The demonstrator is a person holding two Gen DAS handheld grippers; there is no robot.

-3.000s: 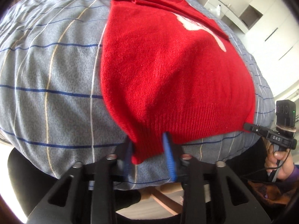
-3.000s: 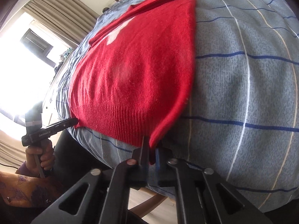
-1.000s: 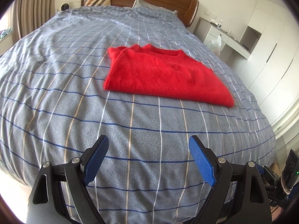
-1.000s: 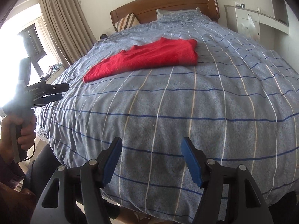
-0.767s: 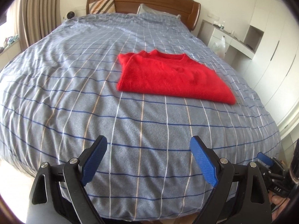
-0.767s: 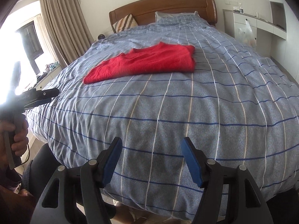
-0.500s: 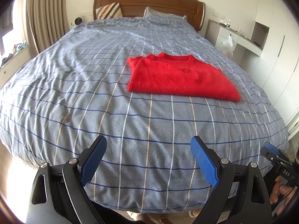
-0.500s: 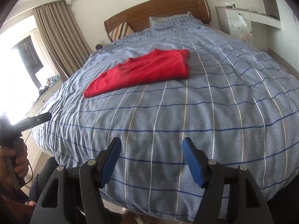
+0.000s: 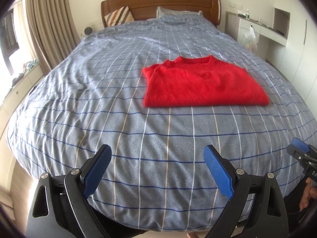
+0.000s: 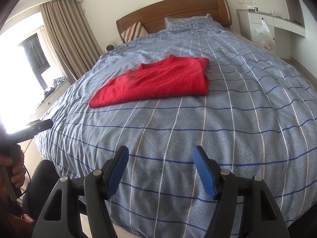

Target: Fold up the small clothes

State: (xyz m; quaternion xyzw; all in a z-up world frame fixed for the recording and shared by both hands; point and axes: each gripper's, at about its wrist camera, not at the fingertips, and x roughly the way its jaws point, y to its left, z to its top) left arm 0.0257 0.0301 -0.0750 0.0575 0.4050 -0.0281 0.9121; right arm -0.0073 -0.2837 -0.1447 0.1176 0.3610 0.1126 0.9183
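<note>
- Left gripper (image 9: 157,165): spread wide, nothing between the blue pads (image 9: 96,172), held over the foot edge of the bed (image 9: 99,91), off the cover.
- Right gripper (image 10: 160,167): likewise spread wide and empty, blue pads (image 10: 204,173) apart, held over the foot edge of the bed.
- Right gripper again, from the left wrist view (image 9: 303,154): seen at the bed's right foot corner, only its blue tip and black body showing, a hand (image 9: 308,193) partly visible below it.
- Left gripper again, from the right wrist view (image 10: 37,128): seen as a dark bar off the bed's left edge, against strong window glare, gripped by a hand (image 10: 14,173).
- Red sweater (image 9: 200,84): folded into a flat rectangle, lying on the blue checked cover toward the middle of the bed and shifted to its right half, well apart from both grippers; neckline toward the headboard, folded edge toward the foot.
- Wooden headboard (image 9: 158,2) at the far end, with a striped cushion (image 9: 118,15) at its left corner and a pillow (image 9: 176,11) just beside it.
- Beige curtains (image 9: 49,19) and a bright window past the left edge of the bed.
- White desk unit (image 9: 255,29) past the right edge, with a plastic bag (image 9: 250,38) hanging at its front.
</note>
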